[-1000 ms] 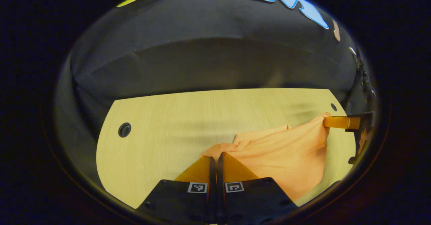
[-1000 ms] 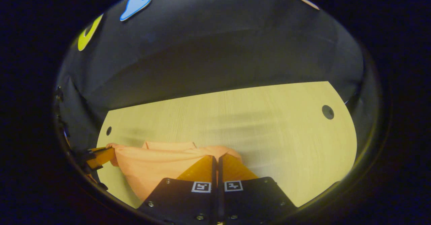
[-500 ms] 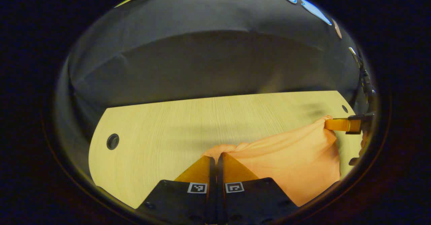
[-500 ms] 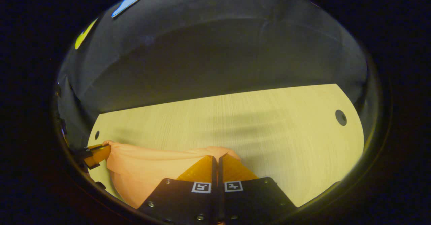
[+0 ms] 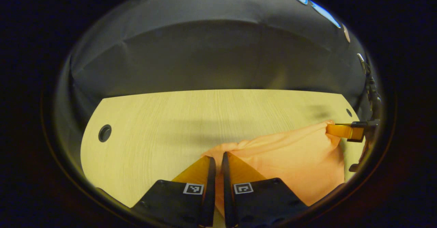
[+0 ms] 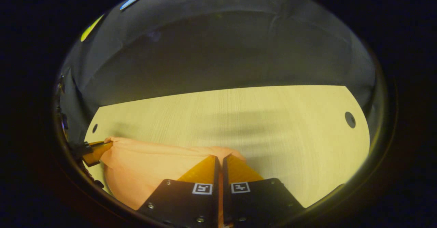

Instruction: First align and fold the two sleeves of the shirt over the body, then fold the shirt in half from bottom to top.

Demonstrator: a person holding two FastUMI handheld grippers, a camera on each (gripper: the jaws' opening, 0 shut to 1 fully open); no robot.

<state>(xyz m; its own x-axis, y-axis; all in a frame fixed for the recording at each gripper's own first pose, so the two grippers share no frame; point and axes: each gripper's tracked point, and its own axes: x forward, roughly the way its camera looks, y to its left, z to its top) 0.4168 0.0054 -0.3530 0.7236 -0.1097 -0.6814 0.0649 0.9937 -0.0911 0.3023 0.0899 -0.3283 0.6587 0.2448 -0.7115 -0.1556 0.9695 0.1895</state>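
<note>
An orange shirt (image 5: 293, 158) hangs stretched between the two grippers above the pale wooden table (image 5: 153, 118). In the left gripper view my left gripper (image 5: 216, 159) pinches one end of the cloth, with fabric showing in the narrow gap between its fingers. Far right in that view, the right gripper (image 5: 343, 131) grips the other end. In the right gripper view my right gripper (image 6: 219, 158) is shut on the shirt (image 6: 146, 161), which sags leftward to the left gripper (image 6: 95, 149). The shirt's lower part is hidden below both views.
The table (image 6: 273, 118) has a round cable hole (image 5: 104, 133) near one end and another hole (image 6: 350, 119) near the other. Black cloth walls rise behind the table's far edge.
The shirt's top edge has pulled straighter and tauter between the grippers, and the collar that showed behind it is now covered. The gap between the left gripper's fingers looks slightly wider.
</note>
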